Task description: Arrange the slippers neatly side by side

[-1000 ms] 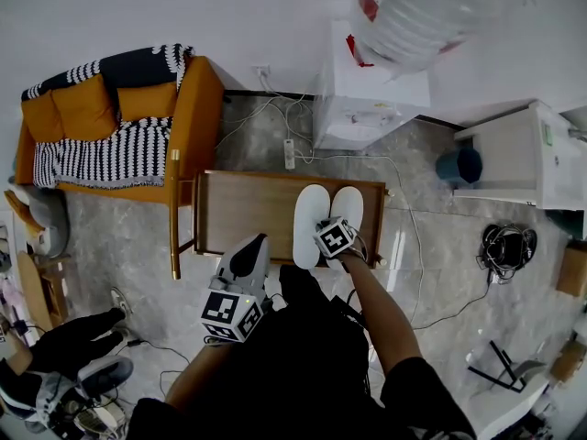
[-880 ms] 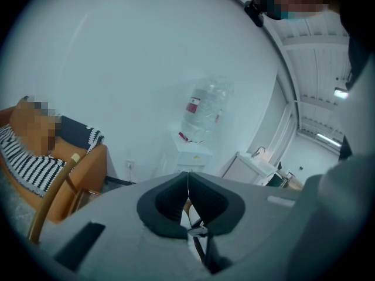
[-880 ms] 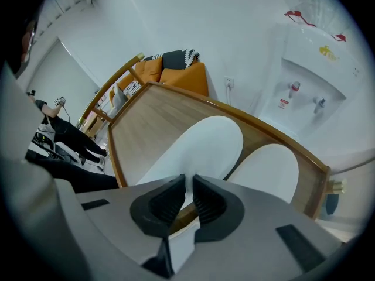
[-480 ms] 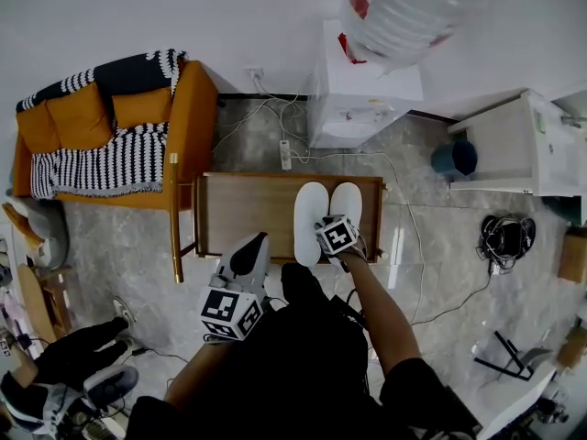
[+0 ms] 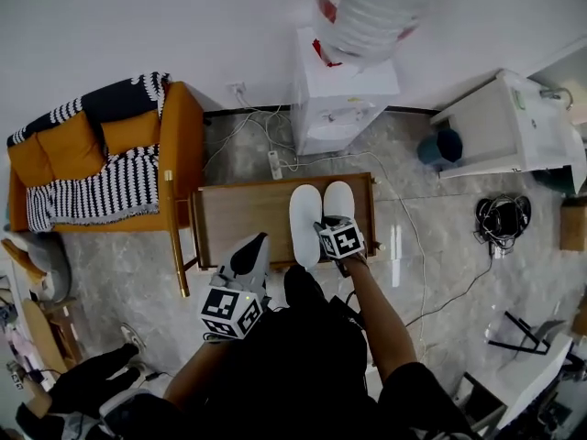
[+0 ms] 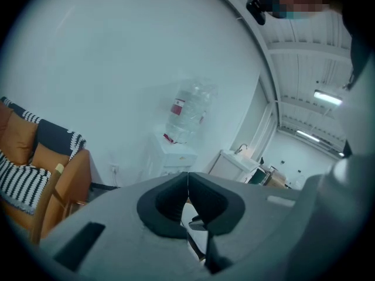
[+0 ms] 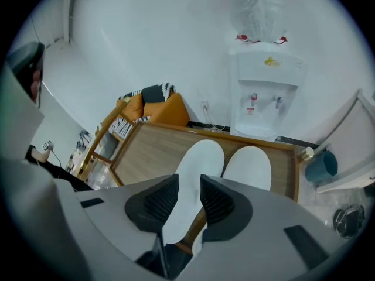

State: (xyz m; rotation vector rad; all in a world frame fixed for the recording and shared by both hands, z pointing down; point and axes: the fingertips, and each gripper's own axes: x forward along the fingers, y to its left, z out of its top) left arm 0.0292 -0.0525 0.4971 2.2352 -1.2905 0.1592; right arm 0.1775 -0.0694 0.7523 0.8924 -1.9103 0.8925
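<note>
Two white slippers (image 5: 305, 223) lie side by side on the bench's (image 5: 238, 218) right half. The right claw (image 7: 188, 201), above their near ends, has just been opening, with nothing between its jaws. The left claw (image 6: 187, 199) is closed and empty.

Right gripper (image 7: 188, 196) points steeply down, jaws just opening (nothing gripped); left gripper (image 6: 187, 193) hovers, jaws together.

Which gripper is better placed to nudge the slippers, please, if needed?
The right gripper: it hangs over the slippers, its jaws just opening and gripping nothing; the left gripper sits back, shut.
</note>
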